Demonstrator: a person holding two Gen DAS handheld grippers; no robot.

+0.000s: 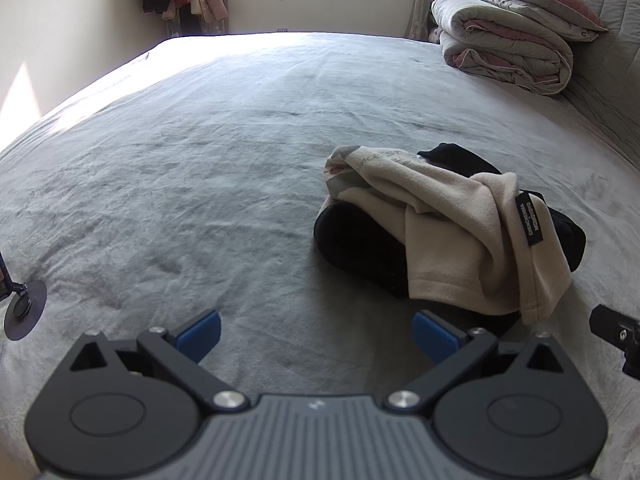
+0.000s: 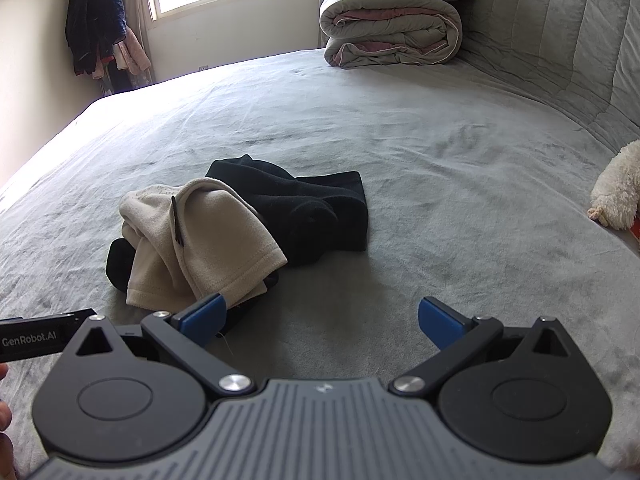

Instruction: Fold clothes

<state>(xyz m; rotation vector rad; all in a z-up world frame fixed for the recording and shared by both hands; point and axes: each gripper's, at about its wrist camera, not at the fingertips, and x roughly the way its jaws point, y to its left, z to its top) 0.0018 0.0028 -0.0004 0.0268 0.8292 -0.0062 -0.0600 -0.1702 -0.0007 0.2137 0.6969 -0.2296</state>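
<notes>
A crumpled cream fleece garment (image 1: 460, 236) with a black label lies heaped over a black garment (image 1: 360, 248) on the grey bed (image 1: 200, 160). In the left wrist view the heap sits ahead and to the right of my left gripper (image 1: 316, 334), which is open with nothing between its blue pads. In the right wrist view the cream garment (image 2: 212, 240) and the black garment (image 2: 320, 208) lie ahead and to the left. My right gripper (image 2: 320, 322) is open and empty, its left pad close to the cream hem.
A folded quilt with a pillow on top (image 2: 392, 32) sits at the head of the bed by the padded headboard (image 2: 560, 40). A white plush toy (image 2: 618, 188) lies at the right edge. Clothes hang in the far corner (image 2: 96, 20). A small round stand (image 1: 24, 312) rests at the left.
</notes>
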